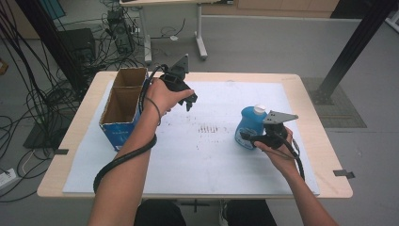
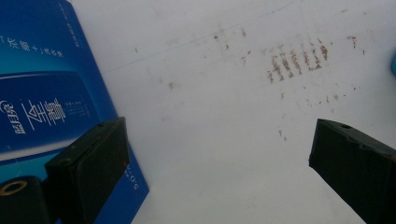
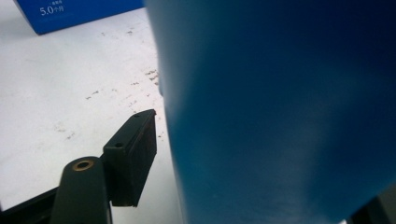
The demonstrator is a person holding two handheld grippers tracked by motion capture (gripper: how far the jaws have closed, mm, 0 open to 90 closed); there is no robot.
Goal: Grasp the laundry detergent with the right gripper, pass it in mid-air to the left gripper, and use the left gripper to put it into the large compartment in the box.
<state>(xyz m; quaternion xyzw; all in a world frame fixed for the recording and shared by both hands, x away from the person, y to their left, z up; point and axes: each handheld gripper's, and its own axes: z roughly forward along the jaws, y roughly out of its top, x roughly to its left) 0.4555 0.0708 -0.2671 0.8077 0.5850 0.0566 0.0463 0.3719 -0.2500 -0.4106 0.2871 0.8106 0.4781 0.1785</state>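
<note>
Right gripper (image 1: pixel 249 137) at the blue bottle; left gripper (image 1: pixel 190 101) released over the mat.

Right gripper: jaws spread either side of the blue bottle (image 1: pixel 250 126); one jaw stands just off its wall in the right gripper view, so no clamp is confirmed. The bottle stands upright, white cap (image 1: pixel 259 110) on top, right of centre on the white mat (image 1: pixel 197 160). Left gripper: jaws wide apart, holding nothing, above the stained patch (image 2: pixel 296 58). The open blue cardboard box (image 1: pixel 123 108) sits at the mat's left edge.
</note>
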